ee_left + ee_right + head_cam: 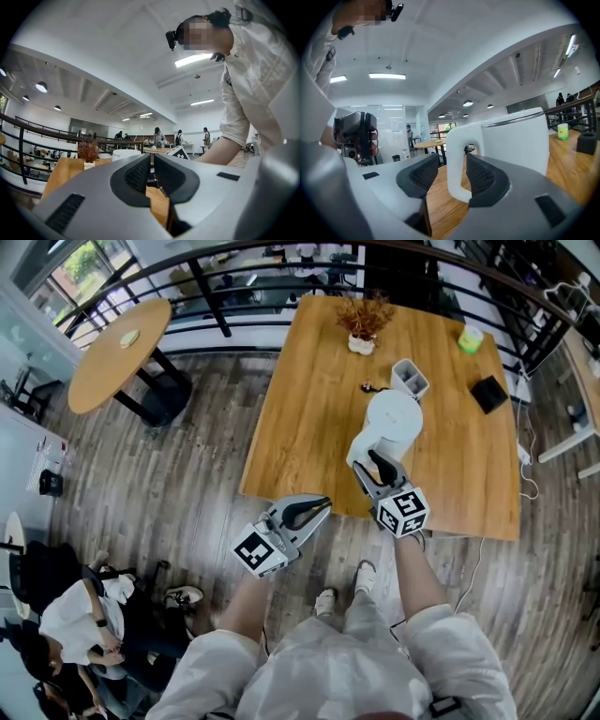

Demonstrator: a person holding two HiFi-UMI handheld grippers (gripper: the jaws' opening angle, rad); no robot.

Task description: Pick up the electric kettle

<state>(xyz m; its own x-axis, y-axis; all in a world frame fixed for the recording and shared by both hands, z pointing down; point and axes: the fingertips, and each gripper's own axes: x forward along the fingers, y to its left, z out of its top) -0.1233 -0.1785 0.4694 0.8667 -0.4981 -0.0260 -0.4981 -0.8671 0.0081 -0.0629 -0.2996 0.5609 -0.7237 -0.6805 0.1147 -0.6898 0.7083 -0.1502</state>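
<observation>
The white electric kettle (392, 423) stands on the wooden table (309, 409), close to the near edge, its handle turned toward me. My right gripper (370, 468) reaches level at that handle. In the right gripper view the kettle (518, 140) fills the right half, and its handle (454, 154) stands between the jaws of my right gripper (452, 172), which are open with a gap on the left side. My left gripper (314, 510) hangs shut just off the table's near edge, holding nothing. In the left gripper view, the left gripper (152, 173) has its pads together.
Behind the kettle stand a white square holder (409, 379), a potted dry plant (362, 329), a green cup (470, 338) and a black box (488, 393). A round table (117, 352) stands at the left, and a railing runs behind. A person (75, 624) sits at the bottom left.
</observation>
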